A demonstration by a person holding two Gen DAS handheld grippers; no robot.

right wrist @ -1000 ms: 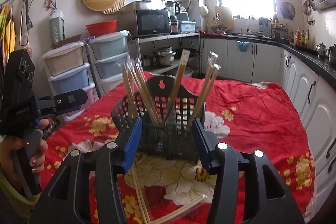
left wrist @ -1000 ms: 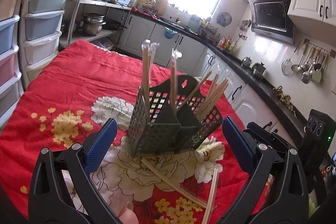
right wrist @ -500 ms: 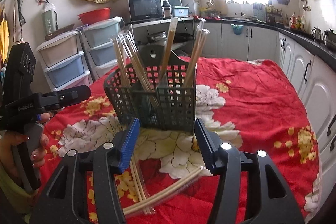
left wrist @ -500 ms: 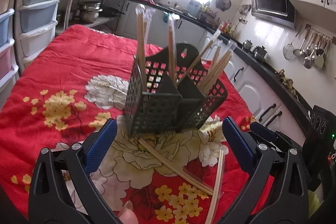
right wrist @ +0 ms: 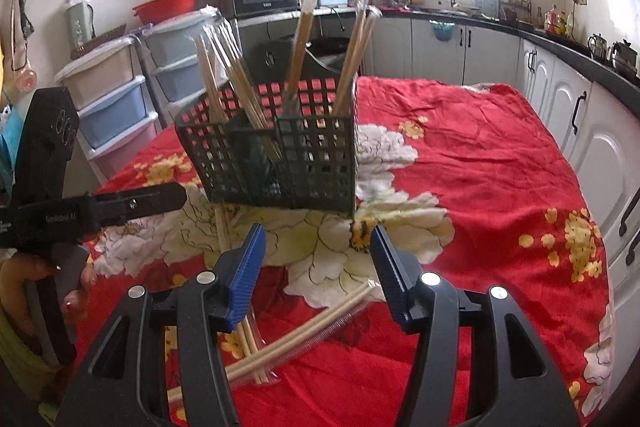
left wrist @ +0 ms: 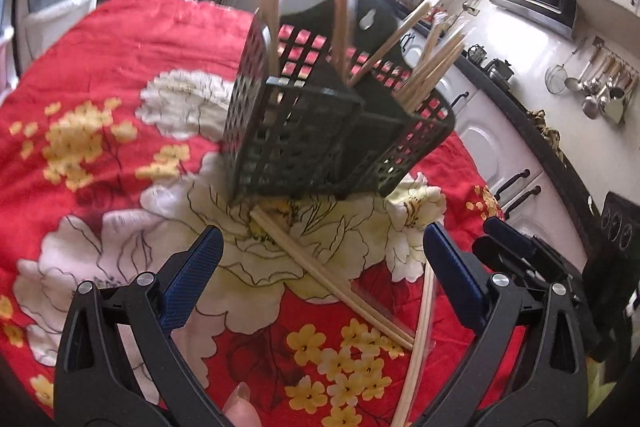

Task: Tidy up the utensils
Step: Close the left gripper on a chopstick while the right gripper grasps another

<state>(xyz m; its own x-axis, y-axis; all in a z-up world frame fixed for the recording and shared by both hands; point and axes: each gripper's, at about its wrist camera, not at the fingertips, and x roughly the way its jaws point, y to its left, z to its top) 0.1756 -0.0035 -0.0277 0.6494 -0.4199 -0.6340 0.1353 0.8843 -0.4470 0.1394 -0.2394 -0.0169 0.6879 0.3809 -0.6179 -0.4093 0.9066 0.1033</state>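
Note:
A dark green lattice utensil basket (left wrist: pixel 320 139) (right wrist: pixel 280 155) stands on the red flowered tablecloth with several wrapped chopstick pairs upright in its compartments. Two more wrapped pairs lie crossed on the cloth in front of it: one chopstick pair (left wrist: pixel 328 275) runs diagonally from the basket's foot, the other chopstick pair (left wrist: pixel 420 339) lies near the right finger. In the right wrist view the loose chopsticks (right wrist: pixel 304 331) lie below and between the fingers. My left gripper (left wrist: pixel 320 263) is open above them, holding nothing. My right gripper (right wrist: pixel 316 259) is open and holds nothing.
The table (right wrist: pixel 500 187) carries a red flowered cloth. Stacked plastic drawers (right wrist: pixel 112 99) stand at its left, white cabinets and a dark counter (right wrist: pixel 580 99) along its right. The left gripper's body and the hand on it (right wrist: pixel 48 219) show at the left of the right wrist view.
Both grippers have sunk toward the table and tilted down; the basket and the loose chopsticks now sit larger and closer. The right gripper's jaws stand slightly wider than a second ago.

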